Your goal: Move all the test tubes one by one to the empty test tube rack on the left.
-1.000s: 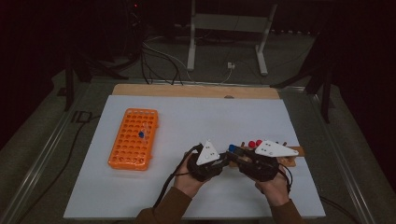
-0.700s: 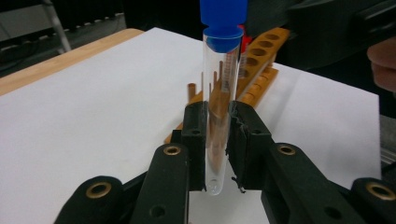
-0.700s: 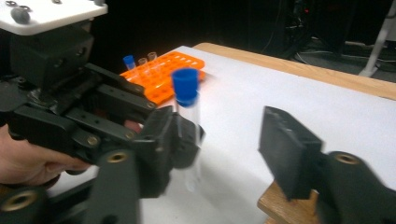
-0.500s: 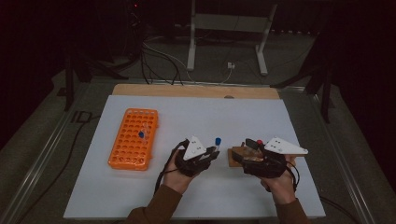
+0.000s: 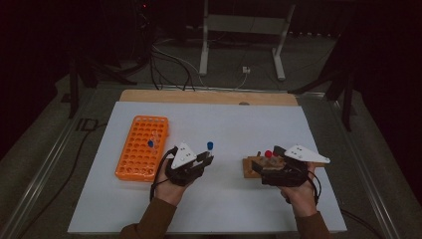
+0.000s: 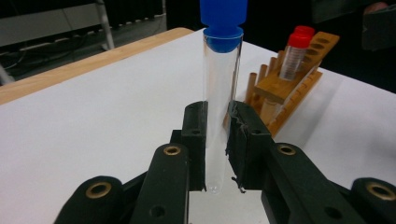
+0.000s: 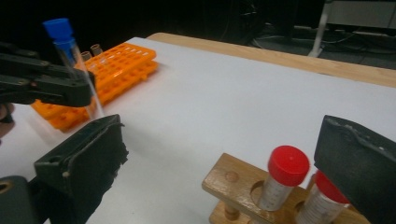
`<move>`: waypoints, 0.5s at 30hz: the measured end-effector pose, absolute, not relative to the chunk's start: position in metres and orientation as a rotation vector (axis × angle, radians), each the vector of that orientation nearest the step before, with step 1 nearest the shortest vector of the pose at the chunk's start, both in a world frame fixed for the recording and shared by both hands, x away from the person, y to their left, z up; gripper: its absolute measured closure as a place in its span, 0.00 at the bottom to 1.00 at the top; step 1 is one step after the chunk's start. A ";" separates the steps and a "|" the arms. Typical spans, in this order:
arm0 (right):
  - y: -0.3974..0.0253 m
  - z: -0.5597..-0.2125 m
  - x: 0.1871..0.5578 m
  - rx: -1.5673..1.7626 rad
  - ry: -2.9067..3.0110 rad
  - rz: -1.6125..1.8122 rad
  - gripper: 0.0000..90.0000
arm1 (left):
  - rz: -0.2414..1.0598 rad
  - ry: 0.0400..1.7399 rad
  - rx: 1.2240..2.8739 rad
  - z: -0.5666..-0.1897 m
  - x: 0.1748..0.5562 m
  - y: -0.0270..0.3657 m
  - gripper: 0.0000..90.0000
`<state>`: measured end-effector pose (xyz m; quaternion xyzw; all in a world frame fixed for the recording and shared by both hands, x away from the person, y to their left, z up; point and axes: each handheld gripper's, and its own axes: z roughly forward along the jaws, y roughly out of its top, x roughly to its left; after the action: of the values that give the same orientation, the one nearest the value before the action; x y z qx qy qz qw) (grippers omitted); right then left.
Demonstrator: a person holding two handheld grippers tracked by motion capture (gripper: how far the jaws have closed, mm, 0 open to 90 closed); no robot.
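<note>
The left claw [image 6: 217, 135] is closed on a clear tube with a blue cap [image 6: 221, 93], gripping it low on the glass, and the tube stands almost upright between the two black jaws. In the high view this claw [image 5: 204, 158] is above the middle of the desk [image 5: 239, 124], between the two racks and apart from both.

The right claw [image 7: 224, 154] is wide apart and holds nothing. Its jaws stand on both sides of the wooden rack [image 7: 233, 186], which sits near the right edge of the desk, and two tubes with red caps [image 7: 285, 179] are standing in its holes.

Toward the left edge lies the orange rack [image 5: 142, 147]. One blue-capped tube [image 5: 151, 143] already stands in it, and I think also some clear tubes without caps, but these are too faint to count.

To my judgement, the work is moving tubes from the wooden rack into the orange one. The tube is already lifted and free of the wooden rack, but not yet set into a hole. The red-capped tubes are probably left for later.
</note>
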<state>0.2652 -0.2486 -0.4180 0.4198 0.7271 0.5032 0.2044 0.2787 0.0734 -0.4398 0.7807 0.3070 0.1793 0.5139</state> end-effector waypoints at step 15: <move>-0.253 -0.416 0.264 1.171 2.015 1.401 0.00 | 0.506 0.817 1.825 -0.439 0.279 0.116 0.87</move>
<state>0.2637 -0.2532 -0.4162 0.4211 0.7245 0.5039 0.2096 0.2787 0.1157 -0.4388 0.7591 0.3397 0.2105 0.5139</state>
